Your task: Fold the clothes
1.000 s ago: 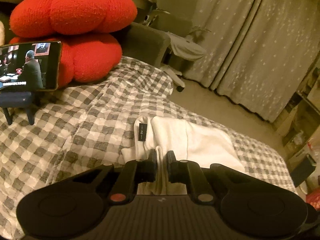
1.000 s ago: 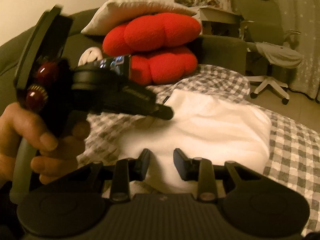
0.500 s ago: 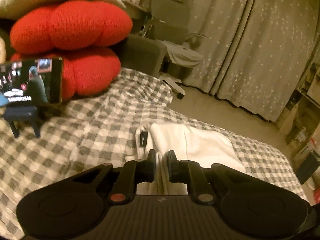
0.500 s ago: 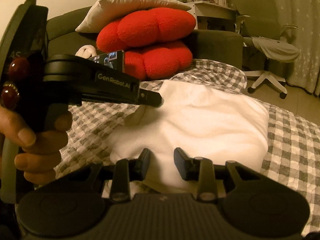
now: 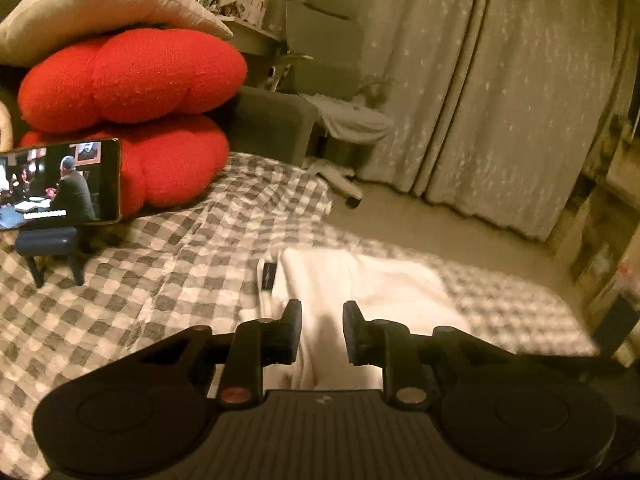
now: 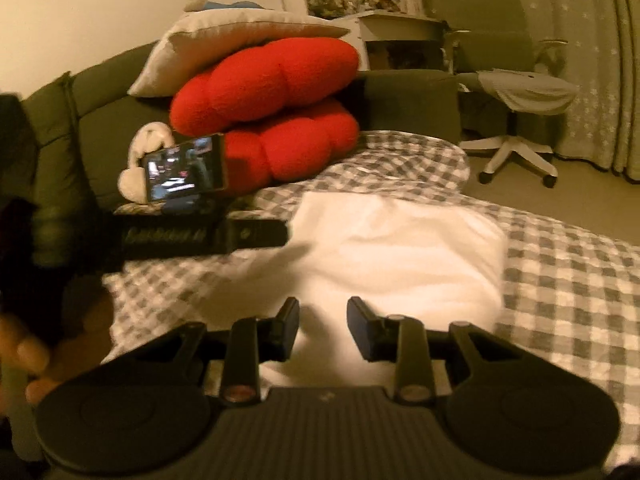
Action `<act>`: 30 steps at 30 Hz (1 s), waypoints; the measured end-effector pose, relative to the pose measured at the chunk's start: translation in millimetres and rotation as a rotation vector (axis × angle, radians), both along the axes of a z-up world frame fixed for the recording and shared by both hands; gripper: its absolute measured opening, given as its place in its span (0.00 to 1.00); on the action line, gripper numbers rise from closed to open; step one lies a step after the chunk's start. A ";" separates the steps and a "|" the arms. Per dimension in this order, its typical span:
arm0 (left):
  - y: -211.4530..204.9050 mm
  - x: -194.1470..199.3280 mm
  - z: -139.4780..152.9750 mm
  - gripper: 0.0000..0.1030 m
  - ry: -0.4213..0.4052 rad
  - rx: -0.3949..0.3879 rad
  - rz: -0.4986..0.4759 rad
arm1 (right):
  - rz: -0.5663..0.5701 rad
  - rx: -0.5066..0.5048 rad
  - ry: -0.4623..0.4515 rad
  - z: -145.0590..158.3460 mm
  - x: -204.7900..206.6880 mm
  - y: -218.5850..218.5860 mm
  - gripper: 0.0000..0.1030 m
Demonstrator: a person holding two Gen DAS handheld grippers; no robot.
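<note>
On the checked bedspread [image 5: 168, 280], white garment [image 5: 384, 284] lies beneath both released tongs [image 5: 322, 330] [image 6: 323, 330]

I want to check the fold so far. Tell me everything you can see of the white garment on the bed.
The white garment is soft, thick-looking cloth, folded into a compact, roughly rectangular bundle lying on the checked bedcover. Its top is slightly rumpled, with layered folds along the near edge. A small dark label shows at one end. Both hand-held grippers, left and right, are open just above it, gripping nothing.
</note>
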State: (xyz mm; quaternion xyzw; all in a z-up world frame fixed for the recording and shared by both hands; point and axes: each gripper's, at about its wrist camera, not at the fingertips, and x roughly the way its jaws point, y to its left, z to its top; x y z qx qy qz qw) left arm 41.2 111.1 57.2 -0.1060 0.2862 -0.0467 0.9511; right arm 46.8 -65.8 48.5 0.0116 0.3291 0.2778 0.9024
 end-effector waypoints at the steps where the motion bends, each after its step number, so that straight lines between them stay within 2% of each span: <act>1: -3.1 0.3 -2.4 0.20 0.012 0.026 0.008 | -0.017 -0.001 0.016 -0.8 3.8 -3.6 0.28; 3: -7.2 3.6 -9.2 0.20 0.030 0.076 0.024 | -0.034 0.009 0.068 -6.5 11.3 -11.4 0.23; 6: -9.8 6.4 -15.7 0.25 0.051 0.137 0.046 | -0.010 0.009 0.100 -8.8 13.6 -16.9 0.22; 10: -7.4 6.6 -16.0 0.25 0.060 0.139 0.045 | -0.036 0.053 0.118 1.7 9.8 -34.9 0.22; 13: -4.8 7.8 -15.9 0.25 0.068 0.112 0.052 | -0.075 0.075 0.128 3.5 10.7 -52.4 0.20; 18: -3.7 8.0 -16.6 0.25 0.070 0.108 0.044 | -0.039 -0.013 0.183 -3.1 6.6 -54.2 0.17; 21: -3.1 8.3 -18.0 0.26 0.073 0.104 0.041 | -0.001 -0.101 0.165 -4.7 -1.2 -46.9 0.14; 25: -2.7 7.6 -17.8 0.26 0.074 0.101 0.040 | -0.024 -0.054 0.200 -1.6 -3.7 -57.7 0.12; 27: -1.7 8.0 -17.9 0.26 0.076 0.093 0.044 | -0.028 -0.045 0.175 1.3 -8.7 -60.8 0.13; 30: -2.5 8.0 -18.0 0.26 0.077 0.090 0.052 | -0.018 -0.013 0.114 8.9 -14.6 -61.8 0.19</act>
